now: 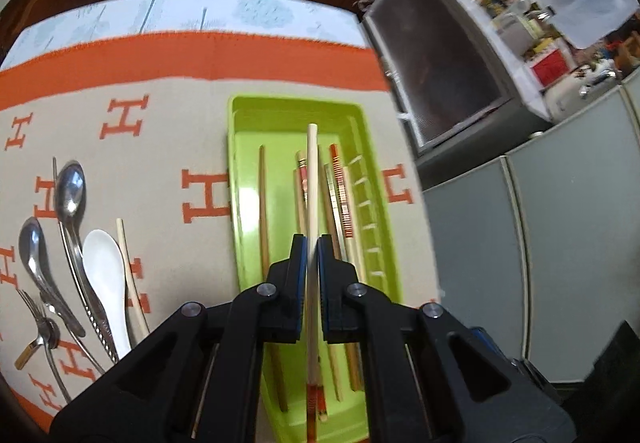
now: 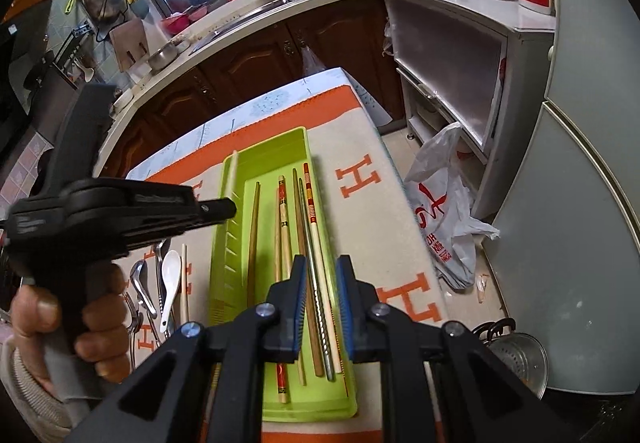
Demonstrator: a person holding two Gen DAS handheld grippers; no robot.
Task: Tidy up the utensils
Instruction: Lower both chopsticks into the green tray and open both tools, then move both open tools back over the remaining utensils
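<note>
The pale wooden chopstick (image 1: 312,179) you hold is long, slim and cream-coloured, with a red and orange patterned end nearest you. Your left gripper (image 1: 312,243) is clamped on it about mid-length, so it points straight ahead above the lime-green tray (image 1: 256,115). Directly beneath it, more chopsticks (image 1: 338,195) lie lengthwise in the tray, some plain brown, some red-banded. To the gripper's left, on the beige cloth with orange H letters (image 1: 168,171), lie two metal spoons (image 1: 70,191), a white ceramic spoon (image 1: 104,267) and a fork (image 1: 34,309). Your right gripper (image 2: 322,275) hovers over the tray's near end, jaws apart and holding nothing.
</note>
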